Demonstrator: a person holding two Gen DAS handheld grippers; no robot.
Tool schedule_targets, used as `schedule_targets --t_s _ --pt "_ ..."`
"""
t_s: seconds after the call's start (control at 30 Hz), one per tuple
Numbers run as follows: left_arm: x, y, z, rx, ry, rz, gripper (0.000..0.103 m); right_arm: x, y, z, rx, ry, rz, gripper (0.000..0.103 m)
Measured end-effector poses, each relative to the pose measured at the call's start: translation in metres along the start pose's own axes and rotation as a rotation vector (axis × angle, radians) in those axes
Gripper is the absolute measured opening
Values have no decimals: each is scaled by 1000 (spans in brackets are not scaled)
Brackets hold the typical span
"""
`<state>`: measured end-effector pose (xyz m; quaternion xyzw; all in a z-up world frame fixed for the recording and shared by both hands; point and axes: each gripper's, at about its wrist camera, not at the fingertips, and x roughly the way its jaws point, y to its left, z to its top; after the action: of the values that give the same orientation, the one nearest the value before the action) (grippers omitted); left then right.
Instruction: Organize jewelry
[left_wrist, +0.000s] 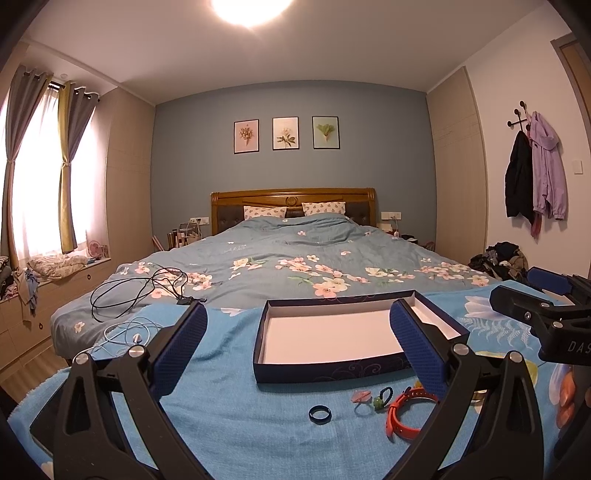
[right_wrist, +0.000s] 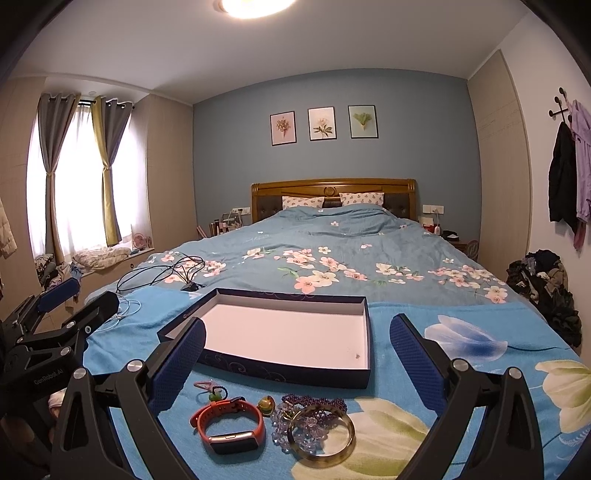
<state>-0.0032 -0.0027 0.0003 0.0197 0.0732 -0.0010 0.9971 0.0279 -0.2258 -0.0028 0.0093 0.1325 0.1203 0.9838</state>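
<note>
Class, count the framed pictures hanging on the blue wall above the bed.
3, in a row above the headboard: left picture, middle picture, right picture. None looks hidden.

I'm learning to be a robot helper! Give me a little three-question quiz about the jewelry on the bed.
1. True or false: the box already has the orange watch inside it.
2. Pick one. The black ring lies: A) inside the box, B) on the blue towel in front of the box, C) between the left gripper's closed fingers.
3. Fill in: the bangle lies to the ____ of the orange watch in the right wrist view.

Key
1. False: the box holds no jewelry, and the watch lies on the towel in front of it.
2. B.
3. Right; it rests against the clear beads.
</note>
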Motion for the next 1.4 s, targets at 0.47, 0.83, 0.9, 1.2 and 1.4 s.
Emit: schedule_targets --t_s 0.47,0.83,0.9,1.2,1.4 --pt "12 -4 -7 12 70 -56 97 11 -15 -5 -9 105 14 96" --pt "42 -34 -24 83 295 -286 97 45 -33 -38 -35 415 50 73" --pt "49 -41 -31 95 346 -330 93 52 -37 -43 -11 461 64 64" --pt "76 -60 -55 82 525 -450 62 67 -56 -47 70 556 114 32" --pt "91 -61 -68 24 650 -514 44 78 -60 -50 92 601 165 23"
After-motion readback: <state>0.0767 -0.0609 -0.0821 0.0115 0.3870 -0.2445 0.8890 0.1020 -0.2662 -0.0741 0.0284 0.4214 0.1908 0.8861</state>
